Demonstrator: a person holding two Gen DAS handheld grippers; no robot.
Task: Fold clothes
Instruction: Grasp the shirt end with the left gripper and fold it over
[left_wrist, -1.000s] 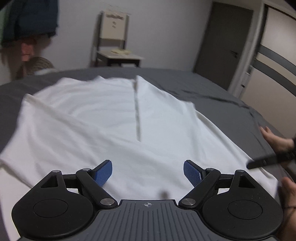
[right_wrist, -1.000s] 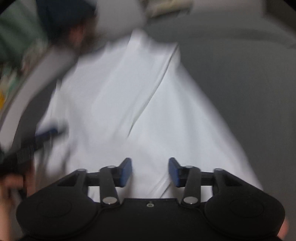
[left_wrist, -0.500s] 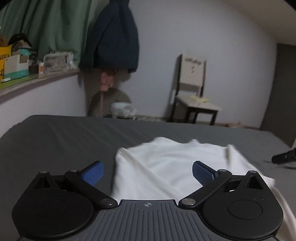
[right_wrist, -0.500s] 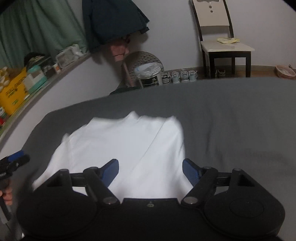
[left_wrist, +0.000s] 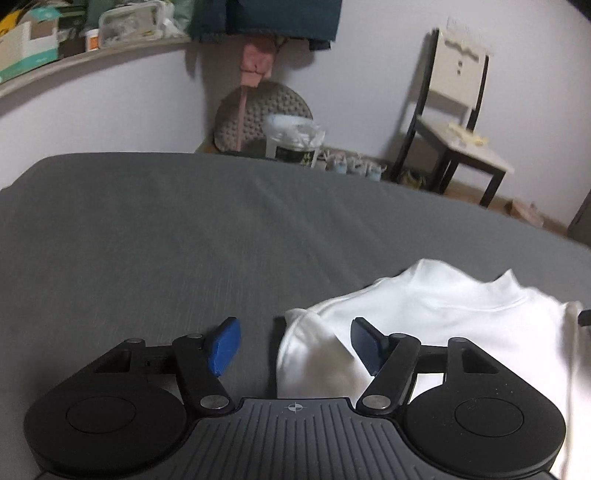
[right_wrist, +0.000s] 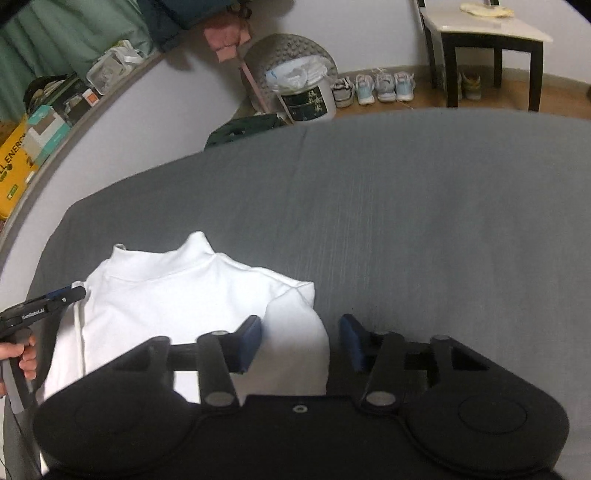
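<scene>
A dark grey bed sheet (left_wrist: 192, 236) fills most of both views, with a pale wall, a cluttered shelf (left_wrist: 85, 44), a lined waste bin (right_wrist: 306, 92), a row of small shoes (right_wrist: 373, 86) and a chair (left_wrist: 458, 122) behind it. The white shirt (right_wrist: 177, 295), folded narrow with its collar toward the far edge, lies flat on the sheet near the person.

One second ago the shirt was spread wide and both grippers hung over its middle. Now the left gripper (left_wrist: 293, 343) sits at the shirt's left edge: the folded shoulder corner lies in the gap beside the right-hand pad, and the other pad is over bare sheet. Its jaws have just been closing from their widest and still stand apart, pressing nothing. The right gripper (right_wrist: 301, 341) is at the opposite edge, the shirt's right corner lying in its gap. Its jaws have also just been closing after a brief widening, and they too stand apart without pinching the cloth. In the right wrist view the left gripper's tip touches or overlaps the shirt's far-left edge, held by the left hand (right_wrist: 22, 354).
</scene>
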